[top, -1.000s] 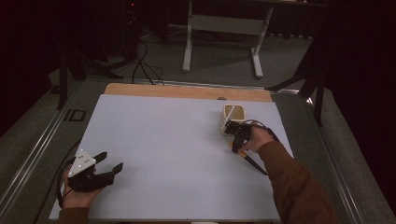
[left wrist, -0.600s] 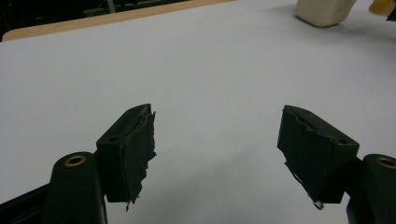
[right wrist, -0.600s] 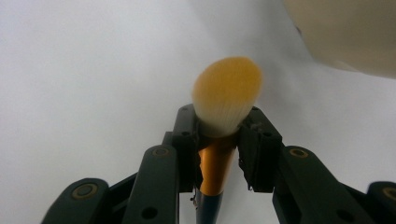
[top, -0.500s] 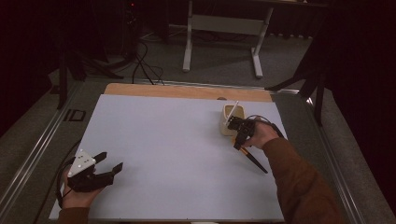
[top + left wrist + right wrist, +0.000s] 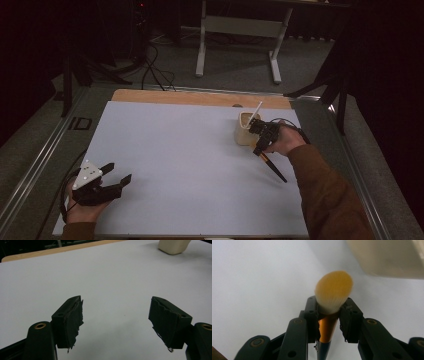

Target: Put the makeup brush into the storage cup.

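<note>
I work at a table covered by a pale grey-white sheet (image 5: 190,165), matte and bare over most of its spread. A strip of light brown wood (image 5: 200,98) shows along its far edge. Metal rails run down both sides of the table, and grey carpeted floor (image 5: 235,55) lies beyond. The room behind is dark, with black cables (image 5: 150,70) lying loose on the floor and the white legs of another table (image 5: 237,30) standing farther back.

My right gripper (image 5: 261,135) is clamped on a makeup brush with an orange metal ferrule, a dark handle and pale yellow-tipped bristles (image 5: 333,291). In the right gripper view the pads pinch it at the base of the bristles, with the tuft pointing out ahead of the jaws. In the high view the dark handle slants back toward me over the sheet. The brush sits just beside a small cream-coloured square holder (image 5: 243,131) on the right side of the sheet, in which a thin white stick (image 5: 255,111) leans.

My left gripper (image 5: 107,177) rests low at the near left corner, its jaws spread wide with nothing between them. In the left gripper view, the bare sheet lies between its worn black pads (image 5: 73,320).
</note>
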Motion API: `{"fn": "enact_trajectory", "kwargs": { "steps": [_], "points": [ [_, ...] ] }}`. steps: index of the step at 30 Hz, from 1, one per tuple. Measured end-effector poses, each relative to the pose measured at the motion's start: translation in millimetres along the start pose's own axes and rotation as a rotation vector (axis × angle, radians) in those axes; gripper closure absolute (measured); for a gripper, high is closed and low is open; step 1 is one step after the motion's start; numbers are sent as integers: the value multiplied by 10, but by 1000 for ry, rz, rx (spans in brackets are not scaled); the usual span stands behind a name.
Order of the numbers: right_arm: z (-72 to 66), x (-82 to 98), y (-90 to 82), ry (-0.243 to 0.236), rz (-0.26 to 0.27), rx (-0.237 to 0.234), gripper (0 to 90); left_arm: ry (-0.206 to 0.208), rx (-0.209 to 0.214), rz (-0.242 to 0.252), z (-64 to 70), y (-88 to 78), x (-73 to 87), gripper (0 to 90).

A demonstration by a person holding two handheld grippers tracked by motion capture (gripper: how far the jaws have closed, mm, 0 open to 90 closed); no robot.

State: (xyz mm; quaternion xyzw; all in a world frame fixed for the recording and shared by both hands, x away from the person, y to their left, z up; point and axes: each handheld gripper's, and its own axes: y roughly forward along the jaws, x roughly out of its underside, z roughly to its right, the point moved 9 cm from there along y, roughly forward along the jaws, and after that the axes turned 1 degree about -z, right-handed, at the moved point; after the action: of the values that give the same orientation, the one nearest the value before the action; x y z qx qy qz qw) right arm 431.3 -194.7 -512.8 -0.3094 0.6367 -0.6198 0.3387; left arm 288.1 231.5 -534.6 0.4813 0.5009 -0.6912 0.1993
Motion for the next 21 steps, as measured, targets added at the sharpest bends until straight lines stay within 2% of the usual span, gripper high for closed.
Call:
{"fn": "enact_trajectory", "kwargs": {
  "steps": [21],
  "points": [
    [79, -29, -279, -1, 68, 16, 695, 2, 1, 0, 2, 3, -1, 273]
  ]
}}
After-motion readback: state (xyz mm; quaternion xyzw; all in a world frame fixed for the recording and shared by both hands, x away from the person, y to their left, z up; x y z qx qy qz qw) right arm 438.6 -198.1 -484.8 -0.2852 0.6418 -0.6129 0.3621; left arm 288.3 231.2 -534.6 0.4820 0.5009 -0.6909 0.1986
